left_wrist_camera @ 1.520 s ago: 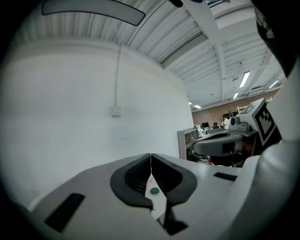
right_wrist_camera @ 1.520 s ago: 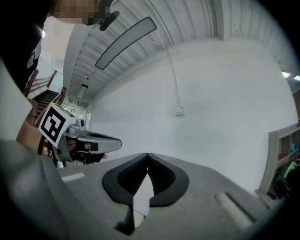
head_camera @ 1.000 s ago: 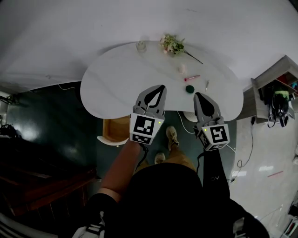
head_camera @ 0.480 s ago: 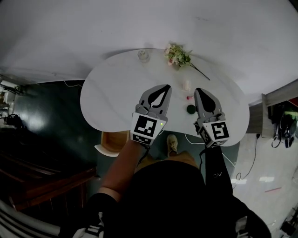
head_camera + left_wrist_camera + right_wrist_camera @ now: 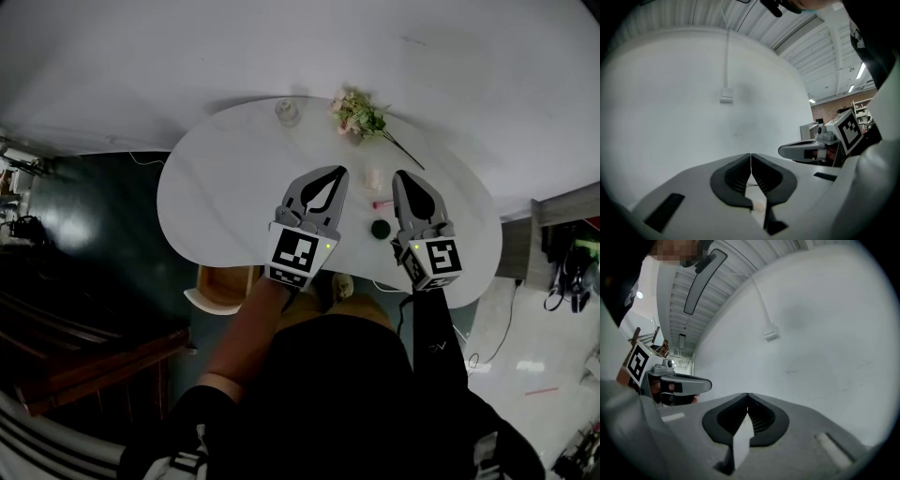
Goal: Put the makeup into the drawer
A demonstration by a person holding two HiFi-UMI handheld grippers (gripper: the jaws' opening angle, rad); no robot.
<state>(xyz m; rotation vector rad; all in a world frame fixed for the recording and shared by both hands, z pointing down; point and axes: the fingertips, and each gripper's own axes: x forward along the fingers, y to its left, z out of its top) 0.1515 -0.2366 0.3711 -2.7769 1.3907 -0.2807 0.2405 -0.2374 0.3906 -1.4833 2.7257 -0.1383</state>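
Observation:
On the white table (image 5: 225,187) lie a dark green round compact (image 5: 380,228), a pink lipstick (image 5: 382,203) and a small pale bottle (image 5: 373,176). They sit between my two grippers in the head view. My left gripper (image 5: 339,172) hangs over the table's middle, jaws shut with nothing in them. My right gripper (image 5: 404,176) is just right of the makeup, also shut and holding nothing. The left gripper view shows its own jaw tips (image 5: 750,155) meeting, and the right gripper view shows its own (image 5: 747,394) meeting too. Both face a bare white wall.
A glass (image 5: 286,111) and a bunch of flowers (image 5: 356,114) stand at the table's far edge. A tan wooden thing with a white rim (image 5: 223,284) shows under the near left edge. A grey cabinet (image 5: 562,211) stands at the right, and cables lie on the floor.
The table has drawn closer and both grippers have moved forward, from before its near edge to over it beside the makeup. Both stayed shut.

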